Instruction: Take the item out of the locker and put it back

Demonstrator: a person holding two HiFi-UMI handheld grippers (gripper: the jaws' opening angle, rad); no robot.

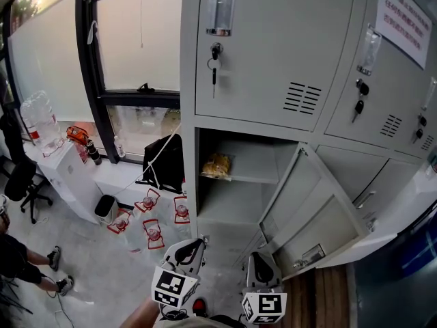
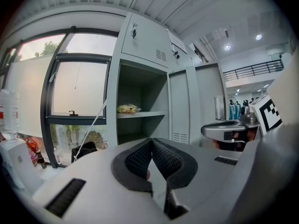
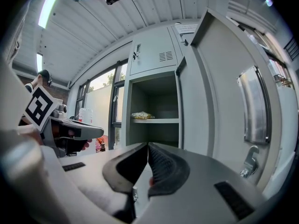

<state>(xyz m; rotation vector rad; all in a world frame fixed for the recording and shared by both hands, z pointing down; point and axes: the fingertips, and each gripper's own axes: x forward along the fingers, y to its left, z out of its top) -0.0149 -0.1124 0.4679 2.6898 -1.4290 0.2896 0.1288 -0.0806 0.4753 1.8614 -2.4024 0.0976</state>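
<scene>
The grey locker bank (image 1: 273,46) fills most of what I see from the head view, with a dark-framed window (image 1: 136,39) to its left. One lower locker stands open. Its door (image 1: 321,217) is swung out to the right, and in the right gripper view that door (image 3: 210,101) rises close beside my right claw, its metal handle facing me. Inside the open compartment (image 1: 232,203) a single shelf (image 1: 252,178) divides the space in two.

Both my claws sit low in front of that opening, side by side and apart from each other, well short of the shelf. The left claw (image 1: 196,243) points toward the compartment. In its own view the left claw (image 2: 152,141) has its dark ribbed pads closed together at the tips, with nothing between them. The right claw (image 1: 261,257) is just right of it, nearer the door. In its view the right claw (image 3: 147,146) is also pressed together and empty.

The item, a small yellowish packet (image 1: 217,165), lies on the shelf toward its left end, near the compartment's left wall. Both gripper views show the same thing: the packet (image 2: 127,108) (image 3: 142,115) rests on the shelf, well clear of either claw. On the closed locker above, a key (image 1: 214,63) hangs from the lock.
</scene>
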